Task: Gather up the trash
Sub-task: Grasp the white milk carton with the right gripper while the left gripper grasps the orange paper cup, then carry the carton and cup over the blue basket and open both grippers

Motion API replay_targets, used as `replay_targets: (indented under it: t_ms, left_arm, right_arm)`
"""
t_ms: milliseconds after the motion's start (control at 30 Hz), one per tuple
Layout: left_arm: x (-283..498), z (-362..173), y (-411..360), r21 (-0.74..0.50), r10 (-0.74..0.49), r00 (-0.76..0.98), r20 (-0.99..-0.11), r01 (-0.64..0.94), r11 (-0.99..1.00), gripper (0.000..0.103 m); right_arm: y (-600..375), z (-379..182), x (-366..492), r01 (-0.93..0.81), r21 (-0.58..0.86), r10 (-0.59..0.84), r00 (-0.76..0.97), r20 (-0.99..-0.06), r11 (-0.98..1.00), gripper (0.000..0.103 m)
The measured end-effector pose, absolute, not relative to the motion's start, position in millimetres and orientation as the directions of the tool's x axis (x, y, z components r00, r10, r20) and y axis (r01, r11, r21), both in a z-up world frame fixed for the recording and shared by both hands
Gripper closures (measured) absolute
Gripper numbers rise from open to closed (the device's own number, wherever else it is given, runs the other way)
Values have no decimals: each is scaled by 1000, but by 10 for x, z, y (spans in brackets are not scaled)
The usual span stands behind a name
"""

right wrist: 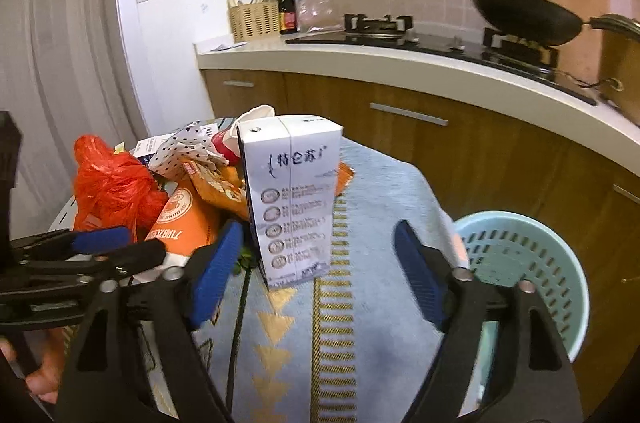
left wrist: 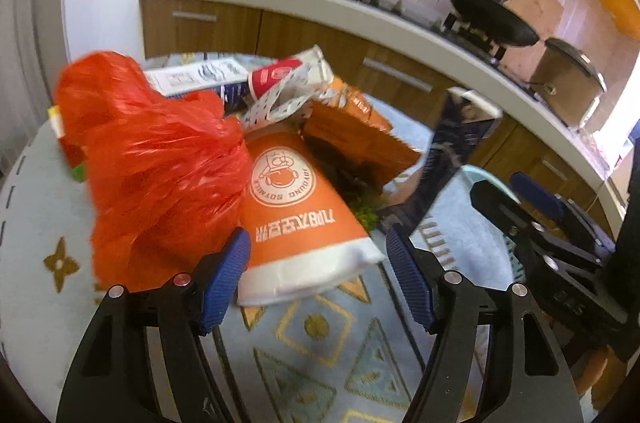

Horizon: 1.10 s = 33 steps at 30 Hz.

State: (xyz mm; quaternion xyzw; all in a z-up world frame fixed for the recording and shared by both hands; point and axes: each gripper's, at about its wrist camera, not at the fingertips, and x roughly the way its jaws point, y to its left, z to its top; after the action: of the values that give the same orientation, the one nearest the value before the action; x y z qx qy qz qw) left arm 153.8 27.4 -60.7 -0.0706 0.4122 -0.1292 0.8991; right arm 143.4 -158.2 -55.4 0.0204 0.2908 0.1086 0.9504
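- The left tool [left wrist: 318, 277] is held apart around the lying orange cup [left wrist: 296, 211] on the desk [left wrist: 36, 207].
- The right tool [right wrist: 316, 271] is held apart before the upright white carton [right wrist: 294, 199]; the blue basket [right wrist: 532, 263] is seen beside the desk.

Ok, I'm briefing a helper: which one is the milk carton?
On the patterned tablecloth, right of the trash pile, the milk carton stands between the right gripper fingers. It alone is upright and white; the orange cup beside it lies down.
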Motion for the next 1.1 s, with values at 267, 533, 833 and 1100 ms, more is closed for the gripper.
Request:
replay_targets:
  t_ms: [267,533,833,1100]
  left_arm:
    - [1853,-796,303,-205,-238,583,-777,122,971,20]
    - [1923,-843,268,-262,-282,556,-782,118,958,30]
    - [1542,-681,381,-326,-318,604,-731,101,940,41]
    - [1043,-388,344,-403,-402,649,-646,157,902,42]
  right_arm:
    - [-1447,-631,1860,-234,136,268,762,-589,963,20]
    - [-1365,-626,1948,-285,137,309,748,-588,949,48]
    - [-1608,-387,1584,-283,149,319,800,-509,947,48]
    - [-2270,-148,1267,-167,199,242,857,-455,966,48]
